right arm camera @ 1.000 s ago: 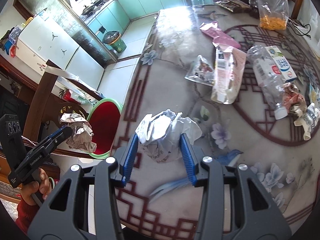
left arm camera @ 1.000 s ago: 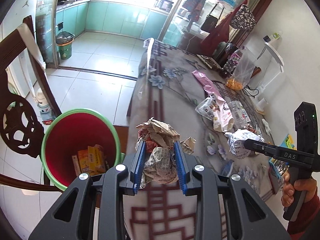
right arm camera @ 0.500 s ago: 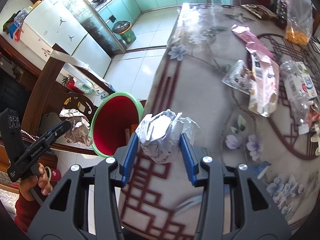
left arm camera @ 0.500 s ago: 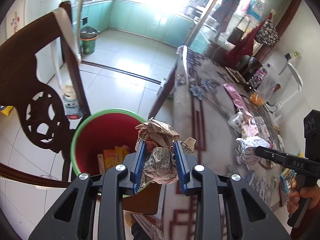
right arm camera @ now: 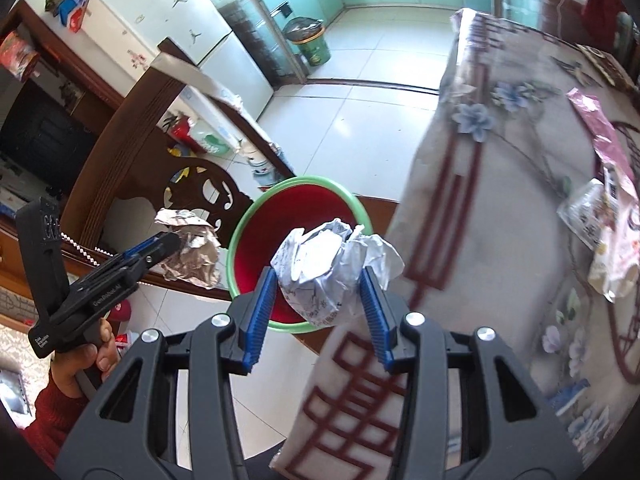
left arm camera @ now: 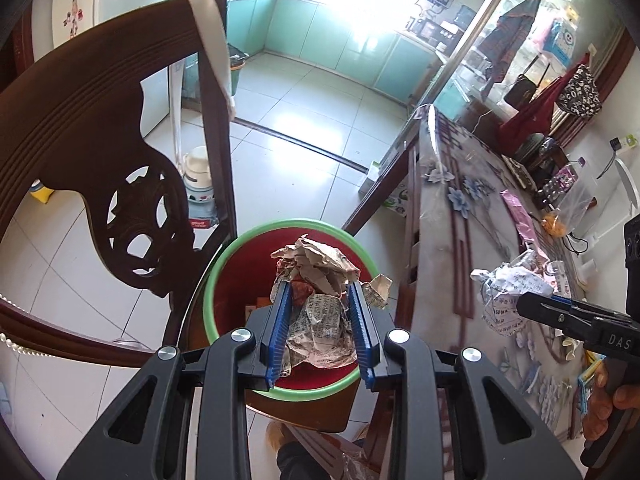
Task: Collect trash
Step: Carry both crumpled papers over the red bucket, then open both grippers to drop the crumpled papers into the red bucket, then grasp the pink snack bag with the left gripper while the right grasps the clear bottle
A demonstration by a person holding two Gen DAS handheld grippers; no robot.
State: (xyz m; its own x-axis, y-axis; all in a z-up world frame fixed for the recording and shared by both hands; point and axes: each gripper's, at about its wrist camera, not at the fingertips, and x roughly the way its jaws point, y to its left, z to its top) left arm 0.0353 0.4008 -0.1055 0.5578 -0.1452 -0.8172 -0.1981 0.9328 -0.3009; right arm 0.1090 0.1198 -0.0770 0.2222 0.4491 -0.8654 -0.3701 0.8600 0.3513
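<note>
Both loads have swung off the surface [right arm camera: 500,184] and across to the bin [left arm camera: 224,280]. The left gripper [left arm camera: 320,332] now hangs right over the bin's red mouth, where a second ago it was over the tablecloth; its blue ribbed pads pinch a brown paper wad [left arm camera: 316,276], creased and printed, jagged at the top. The right gripper [right arm camera: 318,312] trails, at the bin's near rim by the surface edge, clamped on a white paper ball [right arm camera: 332,256], crisp and angular. The bin is smooth plastic, green-lipped, with cartons at the bottom. Release looks due, left first. Glossy wrappers [right arm camera: 612,236] remain beyond the bin on the surface.
</note>
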